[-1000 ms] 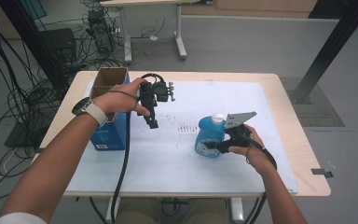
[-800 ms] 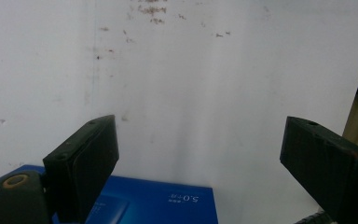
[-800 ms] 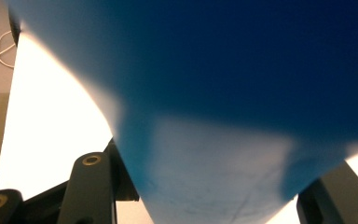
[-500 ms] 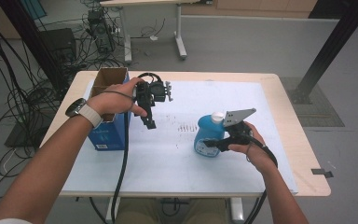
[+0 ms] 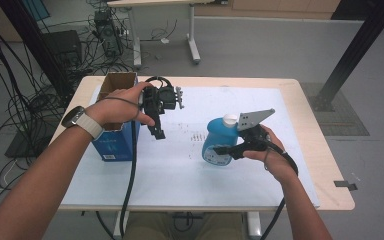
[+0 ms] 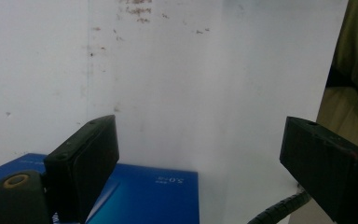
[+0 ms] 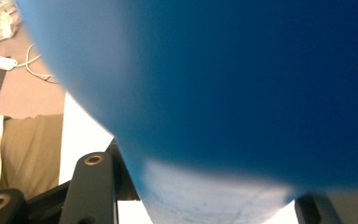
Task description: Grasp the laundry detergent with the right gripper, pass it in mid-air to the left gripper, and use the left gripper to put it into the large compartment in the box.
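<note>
One round blue plastic bottle with a white cap (image 5: 219, 142) at centre right, one open-topped blue cardboard box (image 5: 114, 135) at centre left, two black two-jaw grippers: left gripper (image 5: 157, 131), right gripper (image 5: 220, 150).

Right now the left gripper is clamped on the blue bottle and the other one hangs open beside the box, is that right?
Not quite: the right gripper is clamped on the blue bottle, as the high view shows. The left gripper is the one that hangs open beside the box.
</note>
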Motion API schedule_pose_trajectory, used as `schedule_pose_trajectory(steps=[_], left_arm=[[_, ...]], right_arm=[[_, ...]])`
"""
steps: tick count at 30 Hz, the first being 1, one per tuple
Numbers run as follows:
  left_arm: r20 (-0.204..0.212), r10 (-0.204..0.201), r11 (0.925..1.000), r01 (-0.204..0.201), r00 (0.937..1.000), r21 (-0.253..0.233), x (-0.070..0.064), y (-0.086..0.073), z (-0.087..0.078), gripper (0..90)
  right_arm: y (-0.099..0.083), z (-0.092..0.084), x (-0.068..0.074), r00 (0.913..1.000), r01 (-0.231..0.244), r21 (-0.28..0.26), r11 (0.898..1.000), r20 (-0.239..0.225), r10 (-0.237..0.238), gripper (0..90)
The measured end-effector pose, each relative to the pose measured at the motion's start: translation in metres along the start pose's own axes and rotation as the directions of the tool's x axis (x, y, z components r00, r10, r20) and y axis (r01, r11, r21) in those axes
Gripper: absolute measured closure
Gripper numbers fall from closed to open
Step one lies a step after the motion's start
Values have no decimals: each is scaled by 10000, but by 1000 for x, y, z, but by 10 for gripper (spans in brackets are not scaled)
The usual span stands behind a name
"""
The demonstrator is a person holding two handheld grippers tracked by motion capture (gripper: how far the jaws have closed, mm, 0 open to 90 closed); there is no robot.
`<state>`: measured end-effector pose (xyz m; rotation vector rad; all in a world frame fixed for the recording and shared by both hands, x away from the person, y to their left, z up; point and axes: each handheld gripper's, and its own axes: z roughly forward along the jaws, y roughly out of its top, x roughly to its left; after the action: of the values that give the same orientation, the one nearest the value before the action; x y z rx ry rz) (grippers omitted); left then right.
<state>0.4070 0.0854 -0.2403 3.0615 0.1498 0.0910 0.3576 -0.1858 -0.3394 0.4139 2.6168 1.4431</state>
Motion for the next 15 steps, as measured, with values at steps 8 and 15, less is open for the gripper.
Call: schedule_pose_trajectory(steps=[8, 15], left_arm=[[-130, 59, 10000, -59, 9999, 32, -12, 0, -17, 120], [-123, 150, 9998, -148, 9998, 121, -20, 4, -31, 120]], right_arm=[[18, -6, 8, 9997, 236, 83, 9997, -11, -236, 440], [31, -7, 15, 9991, 411, 205, 9989, -77, -409, 440]])
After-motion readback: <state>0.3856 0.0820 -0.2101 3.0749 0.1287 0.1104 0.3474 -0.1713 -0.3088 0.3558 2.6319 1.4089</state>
